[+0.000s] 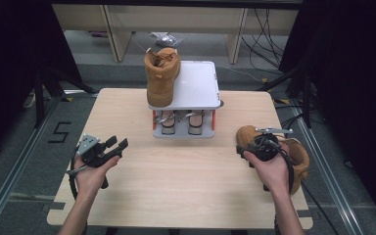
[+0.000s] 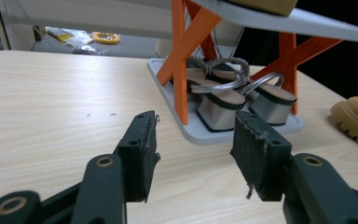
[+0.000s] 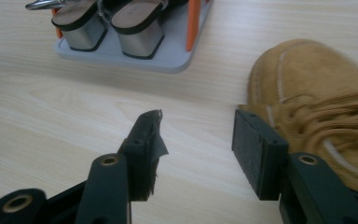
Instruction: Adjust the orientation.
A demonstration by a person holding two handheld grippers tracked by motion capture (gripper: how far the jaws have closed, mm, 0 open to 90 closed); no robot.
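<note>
A tan lace-up boot lies on the right side of the light wood table. My right gripper hovers over the boot's toe end. In the right gripper view this gripper is open, bare table shows between its jaws, and the boot sits just off the right-hand jaw. A matching boot stands upright on the top shelf of a grey rack. My left gripper is held open above the table's left side, aimed at the rack, with nothing between its jaws.
A pair of silver block-heeled sandals sits on the rack's lower tray between orange cross struts. The right half of the top shelf is bare. Dark stands and cables crowd the floor past the table's right edge.
</note>
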